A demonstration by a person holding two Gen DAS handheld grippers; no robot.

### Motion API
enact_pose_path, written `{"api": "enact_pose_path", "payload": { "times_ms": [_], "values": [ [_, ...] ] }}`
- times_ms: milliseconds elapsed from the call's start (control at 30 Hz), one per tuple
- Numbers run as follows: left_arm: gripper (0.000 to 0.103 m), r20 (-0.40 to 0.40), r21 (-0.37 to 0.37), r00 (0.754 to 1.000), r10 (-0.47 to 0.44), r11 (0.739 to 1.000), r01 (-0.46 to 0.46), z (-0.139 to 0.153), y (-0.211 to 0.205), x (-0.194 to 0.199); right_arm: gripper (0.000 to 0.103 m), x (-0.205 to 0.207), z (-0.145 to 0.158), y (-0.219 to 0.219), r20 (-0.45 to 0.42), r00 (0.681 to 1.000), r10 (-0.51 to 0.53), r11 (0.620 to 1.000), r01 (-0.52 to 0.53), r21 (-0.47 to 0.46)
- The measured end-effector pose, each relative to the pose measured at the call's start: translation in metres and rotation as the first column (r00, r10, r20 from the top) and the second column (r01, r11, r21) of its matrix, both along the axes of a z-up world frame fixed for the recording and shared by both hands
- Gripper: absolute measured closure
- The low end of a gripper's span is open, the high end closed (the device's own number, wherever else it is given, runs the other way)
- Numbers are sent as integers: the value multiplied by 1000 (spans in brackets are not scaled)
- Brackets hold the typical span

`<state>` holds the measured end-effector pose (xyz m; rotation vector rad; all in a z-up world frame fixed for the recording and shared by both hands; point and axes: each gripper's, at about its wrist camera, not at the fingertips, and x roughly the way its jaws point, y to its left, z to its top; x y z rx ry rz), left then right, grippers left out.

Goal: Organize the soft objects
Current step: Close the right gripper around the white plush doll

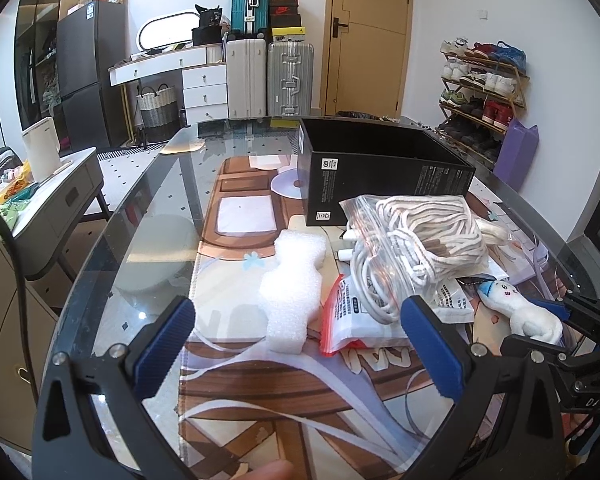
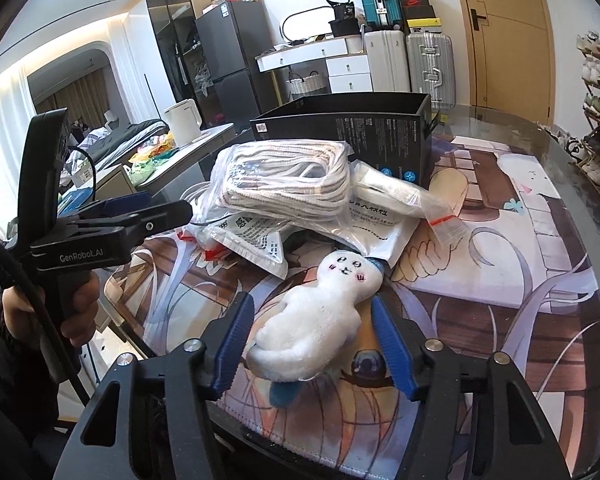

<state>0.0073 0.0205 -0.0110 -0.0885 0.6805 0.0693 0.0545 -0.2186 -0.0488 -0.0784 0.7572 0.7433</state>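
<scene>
Plush toy (image 1: 534, 314), white w/ a drawn face, lies on the mat (image 1: 260, 380) at the right side of the left cam view. Right gripper (image 1: 576, 340) comes in from the right edge, its black tips at the toy; can't tell from here if it pinches. Left gripper (image 1: 300, 344) hangs over the mat w/ jaws spread wide, nothing between the blue pads. Just past it sits a white foam block (image 1: 292, 284). Beside that is a pile of clear bags (image 1: 412, 248) w/ rope & cable inside. Behind the pile stands a black box (image 1: 384, 172), open on top.

Right cam view: toy (image 2: 320, 320) lies between the right gripper's (image 2: 314, 342) blue pads, head pointing away. Jaws are half spread; left pad sits just beside the toy, right pad near it w/ a small gap, so no squeeze yet. Bags (image 2: 292, 196) are past the toy, box (image 2: 352, 128) behind them. Left gripper (image 2: 180, 210) is at the left, held by a hand (image 2: 80, 304), well apart from the toy.
</scene>
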Motion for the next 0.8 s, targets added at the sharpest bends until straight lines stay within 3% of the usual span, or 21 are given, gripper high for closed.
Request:
{"api": "enact_pose_path", "payload": {
  "times_ms": [267,800],
  "values": [
    [0,-2,2,1000,3,1000,-3,2,3,1,63,-4,1,1,22,1000,7,1000,-7,-19],
    [0,1,-21,998,64,998,-63,6,34,-1,68,-12,11,-18,77,997,-6,1000,4,21]
  ]
}}
